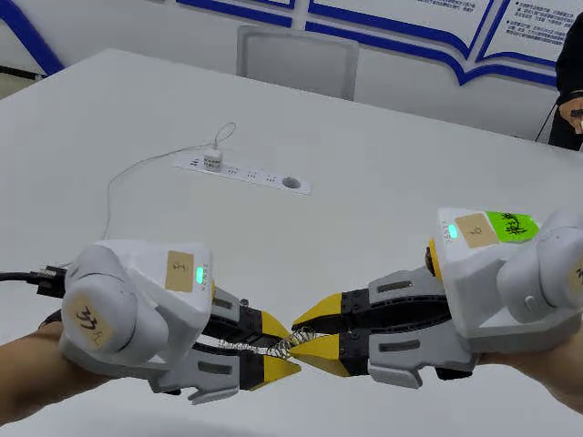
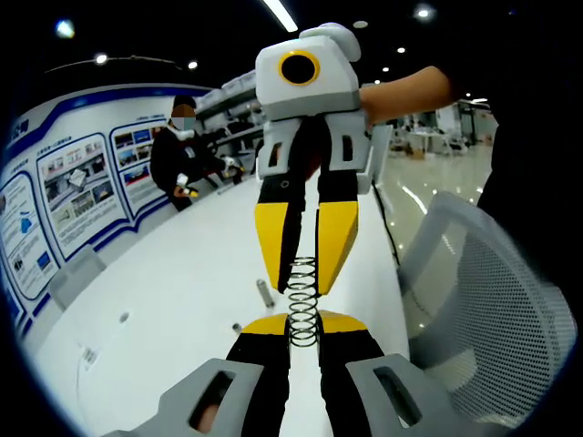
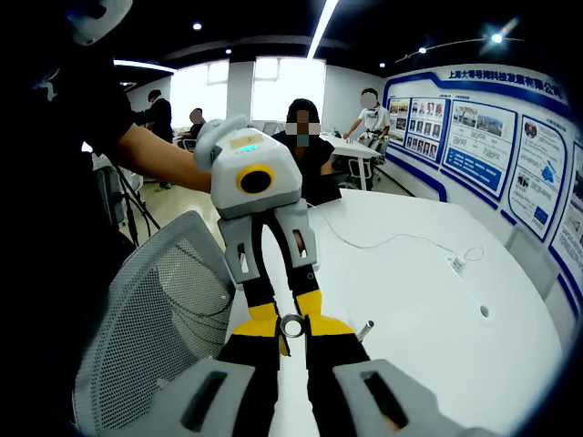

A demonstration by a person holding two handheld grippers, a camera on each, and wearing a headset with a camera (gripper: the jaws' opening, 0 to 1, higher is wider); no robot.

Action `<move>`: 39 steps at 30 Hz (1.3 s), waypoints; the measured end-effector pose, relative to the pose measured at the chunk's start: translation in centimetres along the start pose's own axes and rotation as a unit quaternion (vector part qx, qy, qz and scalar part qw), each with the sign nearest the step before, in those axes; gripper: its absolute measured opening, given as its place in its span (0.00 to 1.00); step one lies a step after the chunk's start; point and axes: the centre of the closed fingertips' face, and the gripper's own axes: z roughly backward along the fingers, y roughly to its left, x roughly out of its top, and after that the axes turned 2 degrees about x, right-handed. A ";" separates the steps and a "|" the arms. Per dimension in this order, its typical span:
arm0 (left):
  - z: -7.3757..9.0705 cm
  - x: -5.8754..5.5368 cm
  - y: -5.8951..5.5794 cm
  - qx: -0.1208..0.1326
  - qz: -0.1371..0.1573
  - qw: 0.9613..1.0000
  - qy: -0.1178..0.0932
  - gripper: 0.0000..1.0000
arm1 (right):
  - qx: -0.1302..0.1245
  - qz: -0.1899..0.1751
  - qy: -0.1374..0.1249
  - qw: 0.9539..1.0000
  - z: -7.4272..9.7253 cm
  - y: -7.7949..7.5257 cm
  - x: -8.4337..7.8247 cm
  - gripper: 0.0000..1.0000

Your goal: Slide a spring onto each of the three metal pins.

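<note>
Clamps the spring [image 1: 246,346] lengthwise in the narrow jaws of the left gripper [image 1: 286,347], above the table [image 1: 364,118]; meets its far end with the right gripper [image 1: 295,339], tips nearly together, hold impossible to tell. Two small pins [image 2: 264,293] below, blurry.

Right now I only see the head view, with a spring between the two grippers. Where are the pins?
Observer: In the left gripper view a metal pin and a second pin sit on the white table, near the spring.
Operator: Can a pin fit inside the spring?
Observer: Likely. The right gripper view looks at its end, an open ring between the jaws of the right gripper.
Operator: What's beside me?
Observer: A grey mesh chair at the table's edge.
</note>
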 end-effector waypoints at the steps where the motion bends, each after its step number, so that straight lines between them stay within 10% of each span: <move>1: 0.0 0.0 0.0 0.000 0.001 1.000 -0.001 0.10 | 0.000 -0.002 -0.003 1.000 0.0 0.0 0.1 0.10; 25: 0.5 -1.2 0.1 0.017 0.034 0.999 0.009 0.12 | 0.004 -0.017 -0.019 1.000 -0.9 -0.1 1.2 0.10; 39: 2.0 -2.7 1.9 0.056 0.067 0.996 0.017 0.31 | -0.025 -0.015 -0.012 1.000 0.2 -2.3 1.1 0.10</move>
